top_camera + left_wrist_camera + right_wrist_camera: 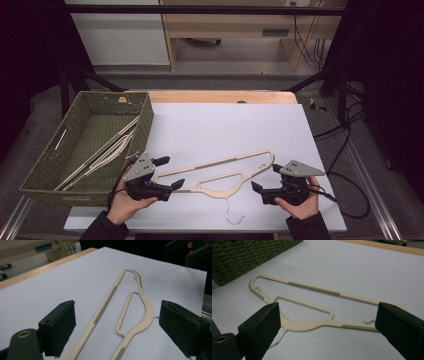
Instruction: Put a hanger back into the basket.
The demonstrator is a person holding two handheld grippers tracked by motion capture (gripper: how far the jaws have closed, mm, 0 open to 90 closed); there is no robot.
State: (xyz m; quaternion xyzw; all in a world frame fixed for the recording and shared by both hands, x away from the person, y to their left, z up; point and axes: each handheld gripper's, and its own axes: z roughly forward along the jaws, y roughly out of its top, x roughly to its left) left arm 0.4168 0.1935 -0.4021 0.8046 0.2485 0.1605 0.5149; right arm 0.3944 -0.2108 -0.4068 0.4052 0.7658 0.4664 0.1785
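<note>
Cream hanger (pixel 215 172) flat near the white worktop's (pixel 225 125) front edge, not yet lifted; left gripper (pixel 169 173) and right gripper (pixel 264 179) flank its ends, jaws apart, empty; basket (pixel 145 120) already holds other hangers (pixel 107 150).

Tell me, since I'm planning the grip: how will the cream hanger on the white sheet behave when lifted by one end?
The hanger looks thin and flat, so it is probably light and fairly stiff, perhaps flexing a little along its long bars. Lying flush on the white sheet, it may slide rather than lift when nudged. Its wire hook could swing low and snag.
</note>
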